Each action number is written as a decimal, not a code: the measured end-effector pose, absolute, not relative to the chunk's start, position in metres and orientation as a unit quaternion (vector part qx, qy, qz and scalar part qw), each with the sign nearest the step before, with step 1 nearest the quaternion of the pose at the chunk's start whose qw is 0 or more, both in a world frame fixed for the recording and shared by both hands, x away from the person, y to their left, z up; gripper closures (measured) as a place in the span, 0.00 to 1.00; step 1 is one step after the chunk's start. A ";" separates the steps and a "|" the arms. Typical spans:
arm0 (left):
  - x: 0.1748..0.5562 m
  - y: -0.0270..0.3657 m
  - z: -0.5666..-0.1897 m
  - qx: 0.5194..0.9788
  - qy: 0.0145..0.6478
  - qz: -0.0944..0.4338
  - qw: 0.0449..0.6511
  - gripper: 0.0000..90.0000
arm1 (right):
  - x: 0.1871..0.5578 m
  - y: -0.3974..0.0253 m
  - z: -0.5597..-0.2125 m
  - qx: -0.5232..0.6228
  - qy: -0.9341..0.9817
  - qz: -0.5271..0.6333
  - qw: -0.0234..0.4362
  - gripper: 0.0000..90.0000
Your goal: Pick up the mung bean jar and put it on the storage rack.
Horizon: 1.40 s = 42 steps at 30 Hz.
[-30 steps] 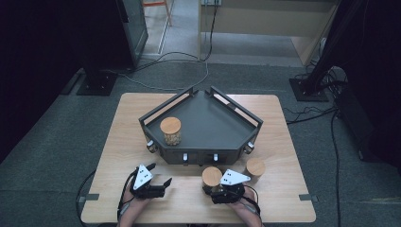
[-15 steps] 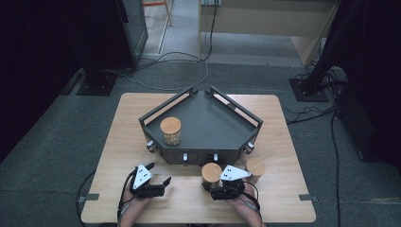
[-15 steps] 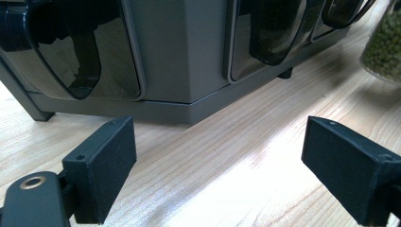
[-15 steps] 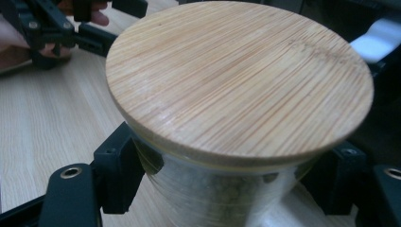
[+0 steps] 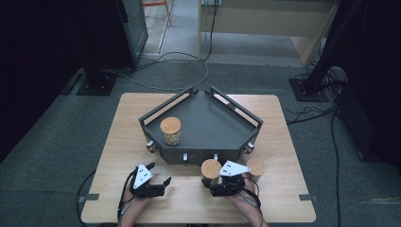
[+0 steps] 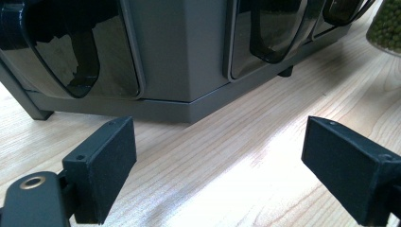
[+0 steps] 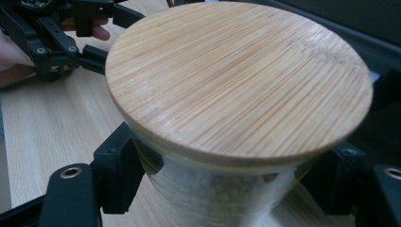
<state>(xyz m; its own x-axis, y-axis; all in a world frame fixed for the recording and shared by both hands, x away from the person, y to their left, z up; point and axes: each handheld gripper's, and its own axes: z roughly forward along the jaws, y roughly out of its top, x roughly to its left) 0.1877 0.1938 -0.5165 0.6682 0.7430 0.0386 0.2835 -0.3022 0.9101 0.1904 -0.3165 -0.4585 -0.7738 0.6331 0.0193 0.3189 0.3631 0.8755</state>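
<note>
Now the right gripper (image 5: pixel 211 184) has carried its jar (image 5: pixel 211 169) left.
Its jaws clamp the glass; the contents look like green beans, blurred. Left gripper (image 5: pixel 158 175) gapes wide, holding nothing.

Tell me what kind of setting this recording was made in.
Likely a lab or studio recording bay, not a home: a lone wooden table stands on grey carpet, dark stand bases flank it, and loose cables run across the floor. On the table, a grey tray and lidded jars look staged.

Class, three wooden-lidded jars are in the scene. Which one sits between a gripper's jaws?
The jar on the table just left of the right gripper. Its neighbour, the jar beside it, stands free, and the jar in the tray sits apart.
</note>
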 end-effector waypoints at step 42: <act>0.190 0.191 -0.514 0.779 0.331 0.231 0.479 0.12 | 0.196 -0.308 -0.422 0.284 0.814 0.482 0.154 0.28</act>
<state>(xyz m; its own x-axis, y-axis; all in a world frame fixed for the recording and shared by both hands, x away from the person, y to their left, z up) 0.1897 0.1909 -0.5136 0.6733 0.7381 0.0433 0.2949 -0.3219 0.8997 0.1957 -0.3084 -0.4217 -0.7905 0.6120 0.0227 0.3143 0.3737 0.8727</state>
